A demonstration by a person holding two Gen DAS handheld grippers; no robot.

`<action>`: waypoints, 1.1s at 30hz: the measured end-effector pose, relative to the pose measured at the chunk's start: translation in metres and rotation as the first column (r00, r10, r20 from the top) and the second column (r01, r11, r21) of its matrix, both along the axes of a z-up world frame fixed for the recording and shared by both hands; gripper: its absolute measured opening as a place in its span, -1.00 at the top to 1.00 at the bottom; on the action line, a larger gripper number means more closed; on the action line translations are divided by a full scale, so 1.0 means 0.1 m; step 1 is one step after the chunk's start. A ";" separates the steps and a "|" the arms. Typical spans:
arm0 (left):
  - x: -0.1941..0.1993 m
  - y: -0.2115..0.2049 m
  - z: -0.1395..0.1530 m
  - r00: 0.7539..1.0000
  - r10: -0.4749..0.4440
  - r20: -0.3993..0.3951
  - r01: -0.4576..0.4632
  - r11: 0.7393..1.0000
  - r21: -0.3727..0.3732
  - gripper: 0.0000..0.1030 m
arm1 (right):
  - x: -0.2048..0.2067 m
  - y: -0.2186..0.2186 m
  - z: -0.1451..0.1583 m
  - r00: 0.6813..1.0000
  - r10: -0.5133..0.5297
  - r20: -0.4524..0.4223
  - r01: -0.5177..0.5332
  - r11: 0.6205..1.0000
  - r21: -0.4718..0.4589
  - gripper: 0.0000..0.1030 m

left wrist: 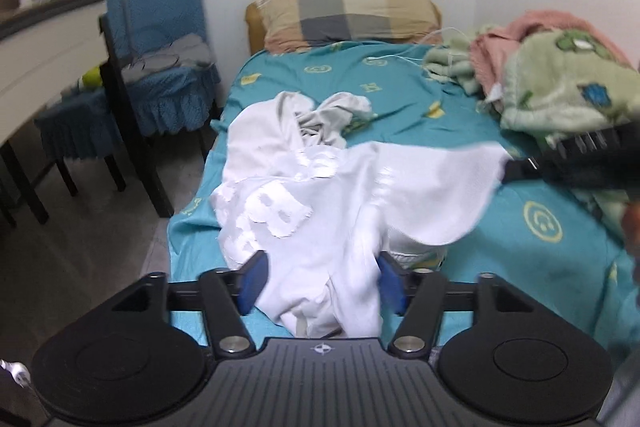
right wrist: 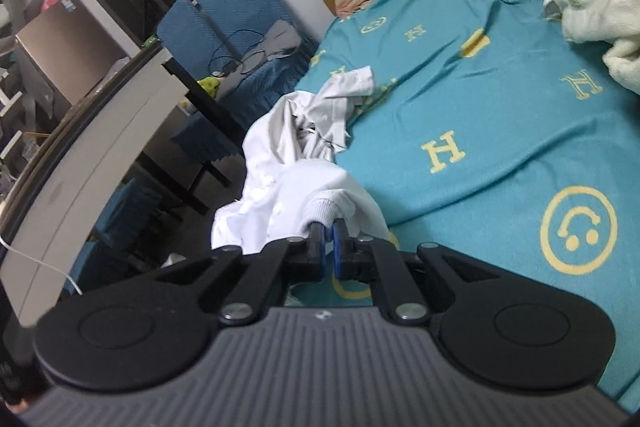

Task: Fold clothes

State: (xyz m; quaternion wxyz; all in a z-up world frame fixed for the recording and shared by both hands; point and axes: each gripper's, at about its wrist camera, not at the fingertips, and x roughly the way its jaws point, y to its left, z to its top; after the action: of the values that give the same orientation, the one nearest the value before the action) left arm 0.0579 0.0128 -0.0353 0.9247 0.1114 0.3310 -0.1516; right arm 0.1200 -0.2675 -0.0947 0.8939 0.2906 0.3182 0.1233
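A white sweatshirt [left wrist: 304,195] with raised white lettering lies crumpled on the teal bed sheet [left wrist: 400,87]. My left gripper [left wrist: 320,279] is open, its blue pads on either side of a bunched fold of the sweatshirt near the bed's front edge. My right gripper [right wrist: 327,247] is shut on the ribbed cuff of the sweatshirt [right wrist: 320,195] and holds that sleeve lifted and stretched to the right; it also shows in the left wrist view [left wrist: 520,169].
A plaid pillow [left wrist: 344,15] lies at the head of the bed. Green and pink blankets [left wrist: 552,75] are heaped along the right side. Blue-covered chairs [left wrist: 160,47] and a white table [left wrist: 44,39] stand left of the bed.
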 end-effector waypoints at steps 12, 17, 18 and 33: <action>-0.15 -0.66 -0.24 0.989 -0.145 0.020 0.143 0.988 0.057 -0.62 | -0.02 0.02 0.20 0.985 0.125 0.122 -0.140 0.982 0.127 0.86; -0.08 -0.90 -0.44 0.996 -0.064 0.063 0.057 0.992 0.115 -0.62 | -0.07 0.08 0.30 0.973 0.155 0.172 -0.175 0.978 0.114 0.86; -0.07 -0.87 -0.43 0.997 -0.019 0.081 0.010 0.994 0.112 -0.61 | -0.07 0.09 0.29 0.975 0.144 0.168 -0.162 0.982 0.102 0.86; -0.09 -0.09 0.23 0.979 0.187 0.077 -0.147 0.919 -0.365 0.87 | 0.04 0.16 -0.07 0.995 0.095 0.011 -0.094 0.995 -0.042 0.78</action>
State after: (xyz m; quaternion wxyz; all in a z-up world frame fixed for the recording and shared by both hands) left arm 0.0492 0.0042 -0.0128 0.9559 -0.0791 0.2547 -0.1234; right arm 0.1243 -0.2517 -0.1018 0.8949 0.2558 0.3284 0.1608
